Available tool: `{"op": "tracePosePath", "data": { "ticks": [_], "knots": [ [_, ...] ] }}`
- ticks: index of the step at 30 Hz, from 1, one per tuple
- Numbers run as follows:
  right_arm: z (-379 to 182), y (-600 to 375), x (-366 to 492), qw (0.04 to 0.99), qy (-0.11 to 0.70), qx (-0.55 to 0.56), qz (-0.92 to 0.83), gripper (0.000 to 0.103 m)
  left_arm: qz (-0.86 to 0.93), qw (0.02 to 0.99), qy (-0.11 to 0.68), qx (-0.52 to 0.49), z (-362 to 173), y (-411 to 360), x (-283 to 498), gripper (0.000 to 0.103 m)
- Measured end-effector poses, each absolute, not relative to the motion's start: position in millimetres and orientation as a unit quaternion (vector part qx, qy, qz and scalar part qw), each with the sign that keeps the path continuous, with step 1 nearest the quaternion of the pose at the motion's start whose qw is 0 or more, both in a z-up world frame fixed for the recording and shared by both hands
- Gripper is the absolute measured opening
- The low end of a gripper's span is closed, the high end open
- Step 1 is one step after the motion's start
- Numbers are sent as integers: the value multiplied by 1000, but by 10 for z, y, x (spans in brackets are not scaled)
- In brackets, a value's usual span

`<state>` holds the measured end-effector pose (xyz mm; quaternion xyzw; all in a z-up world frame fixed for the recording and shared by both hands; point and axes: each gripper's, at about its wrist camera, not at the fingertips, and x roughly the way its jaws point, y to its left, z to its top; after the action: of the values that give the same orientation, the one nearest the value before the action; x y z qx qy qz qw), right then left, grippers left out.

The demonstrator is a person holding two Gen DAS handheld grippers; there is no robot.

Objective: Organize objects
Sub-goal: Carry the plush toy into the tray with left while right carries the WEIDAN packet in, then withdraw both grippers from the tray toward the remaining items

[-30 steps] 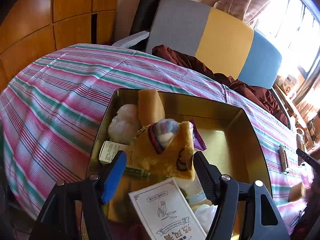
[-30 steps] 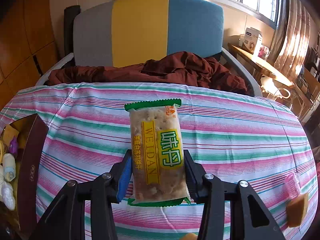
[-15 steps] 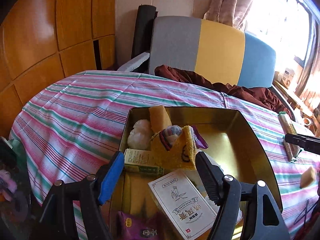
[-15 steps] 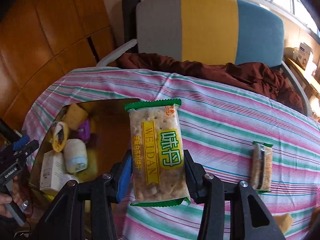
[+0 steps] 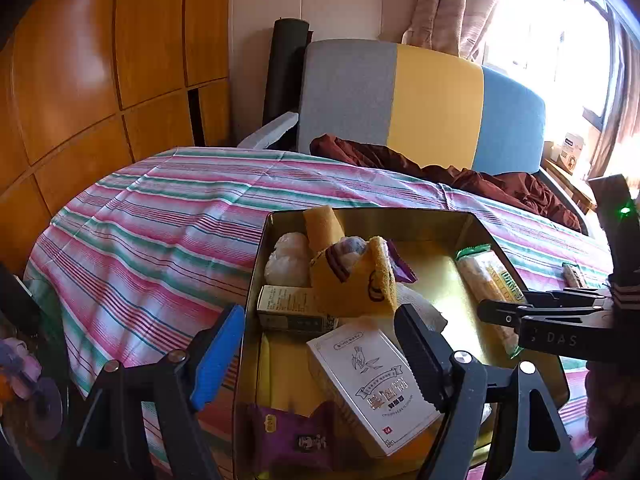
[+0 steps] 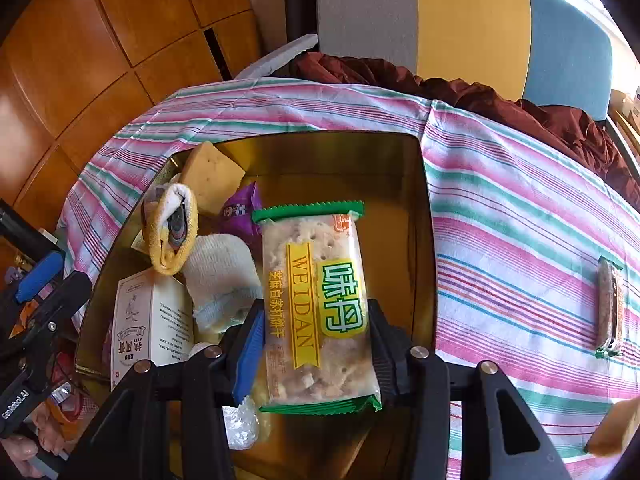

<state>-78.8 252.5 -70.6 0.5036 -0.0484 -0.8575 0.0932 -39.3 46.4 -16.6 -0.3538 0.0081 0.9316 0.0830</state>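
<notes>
- My right claw (image 6: 316, 344) pinches a cracker packet (image 6: 316, 304) by its lower half, both pads pressed to its sides, and holds it upright over the right part of the gold tin (image 6: 424, 240).
- My left claw (image 5: 320, 344) is spread with nothing between its pads, at the tin's near left corner.
- The surface (image 6: 520, 216) is covered with a cloth striped pink, green and white; the tin stands at its near edge.
- Near end of the tin: a white printed box (image 5: 376, 388) lies tilted, with a purple snack packet (image 5: 296, 436) just beside it at the near left corner.
- Middle of the tin: a small cream carton (image 5: 292, 312) lies along the left wall, a yellow sock (image 5: 356, 280) is heaped over it, and a white sock (image 6: 220, 276) lies just beside the printed box.
- Far left corner of the tin: a white fluffy ball (image 5: 288, 260) and a yellow sponge block (image 6: 212, 176) leaning on the far wall; a second purple wrapper (image 6: 240, 208) pokes out next to them.
- Right of the tin, apart from it, a dark snack bar (image 6: 610, 308) lies on the cloth; a yellow block (image 6: 616, 428) sits at the near right edge.
- Beyond the surface, a dark red cloth (image 6: 480, 92) is bunched on a chair (image 6: 472, 20) with a grey, yellow and blue back.
- Wooden panels (image 5: 100, 80) fill the left wall; curtains (image 5: 452, 4) and a bright window are at far right.
</notes>
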Motion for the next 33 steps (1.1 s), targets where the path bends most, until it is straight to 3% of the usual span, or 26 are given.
{"op": "tracePosePath", "data": {
  "ticks": [11,33],
  "knots": [
    [-718,2443,-667,106,-56,502,-857,50,933,83,3,-351,-160,428,-320,84],
    [-456,2856,-359,66,-53,449,-889,50,931,92,21,-352,-181,574,-218,84]
  ]
}}
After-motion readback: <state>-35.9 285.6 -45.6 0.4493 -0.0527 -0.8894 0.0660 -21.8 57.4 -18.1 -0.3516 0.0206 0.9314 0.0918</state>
